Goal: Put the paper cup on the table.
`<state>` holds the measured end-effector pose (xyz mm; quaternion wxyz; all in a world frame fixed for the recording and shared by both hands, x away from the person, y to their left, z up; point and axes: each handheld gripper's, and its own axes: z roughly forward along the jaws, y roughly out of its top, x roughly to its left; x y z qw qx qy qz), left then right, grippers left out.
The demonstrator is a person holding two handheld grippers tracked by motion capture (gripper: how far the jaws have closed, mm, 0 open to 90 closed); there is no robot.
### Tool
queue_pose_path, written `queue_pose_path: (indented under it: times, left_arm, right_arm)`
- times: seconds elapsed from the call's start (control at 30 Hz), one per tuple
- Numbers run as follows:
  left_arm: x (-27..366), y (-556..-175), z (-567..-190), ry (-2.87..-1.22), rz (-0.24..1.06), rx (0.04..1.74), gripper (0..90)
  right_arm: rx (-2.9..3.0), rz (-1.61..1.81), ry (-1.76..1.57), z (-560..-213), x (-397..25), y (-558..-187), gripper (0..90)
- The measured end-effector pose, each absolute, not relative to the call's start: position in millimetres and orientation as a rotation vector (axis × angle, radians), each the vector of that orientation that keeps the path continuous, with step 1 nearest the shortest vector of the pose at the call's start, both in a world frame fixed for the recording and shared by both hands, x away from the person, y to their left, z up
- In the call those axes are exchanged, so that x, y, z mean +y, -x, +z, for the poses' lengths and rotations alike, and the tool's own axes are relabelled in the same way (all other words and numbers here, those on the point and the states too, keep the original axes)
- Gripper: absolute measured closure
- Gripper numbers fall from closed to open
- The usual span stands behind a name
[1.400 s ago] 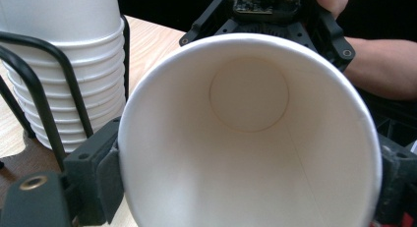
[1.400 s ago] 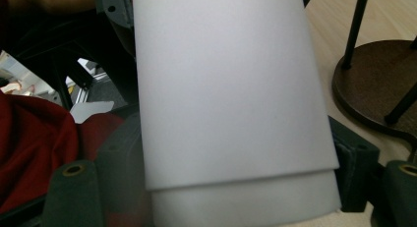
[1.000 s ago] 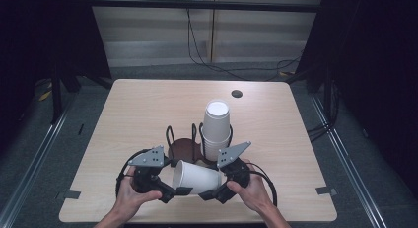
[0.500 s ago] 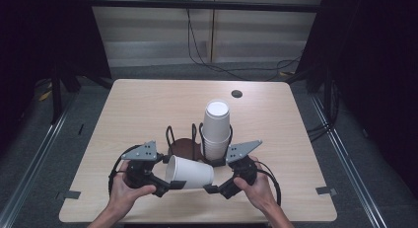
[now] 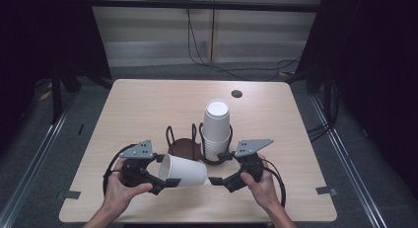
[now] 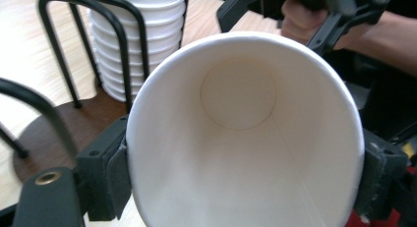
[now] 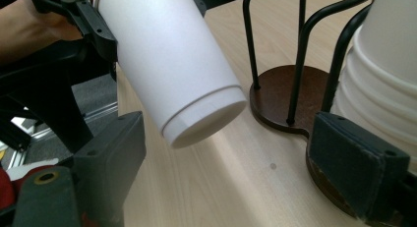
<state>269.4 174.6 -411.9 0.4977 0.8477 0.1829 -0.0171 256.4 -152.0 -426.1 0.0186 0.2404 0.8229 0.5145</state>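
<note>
Now paper cup lower, right gripper clear of it.

No readable text — anywhere.

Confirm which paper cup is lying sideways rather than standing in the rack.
The single white cup clamped at its rim by the left gripper; it lies horizontal, base toward the right gripper. The other cups sit nested upright as a stack in the wire holder.

A plain white paper cup is showing a cream inside, and the stacked cups are showing white too. The holder's base is looking dark brown under black wire, the table pale wood.
</note>
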Motion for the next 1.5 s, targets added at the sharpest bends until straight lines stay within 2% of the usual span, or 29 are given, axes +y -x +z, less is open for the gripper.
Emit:
queue_pose_path:
  times: [0.33,0.43,1.07,1.27,1.33,1.5]
  left_arm:
    - [186,-271,-400,-2.119,0.009,0.474,15.2]
    - [192,-273,-397,-2.115,-0.019,0.485,15.3]
    - [222,-275,-395,-2.262,0.025,0.578,14.0]
    - [237,-279,-389,-2.260,-0.020,0.580,13.5]
    - [243,-279,-384,-2.267,0.039,0.603,13.5]
    - [254,-281,-375,-2.282,0.084,0.622,13.6]
  right_arm:
    - [2.493,1.575,-0.799,-427,-160,-255,15.0]
    - [2.491,1.571,-0.805,-428,-161,-255,14.6]
    - [2.456,1.545,-0.838,-429,-168,-252,14.4]
    - [2.455,1.529,-0.842,-427,-169,-253,14.4]
    - [2.462,1.533,-0.846,-428,-169,-253,14.4]
    - [2.467,1.529,-0.846,-429,-168,-253,14.4]
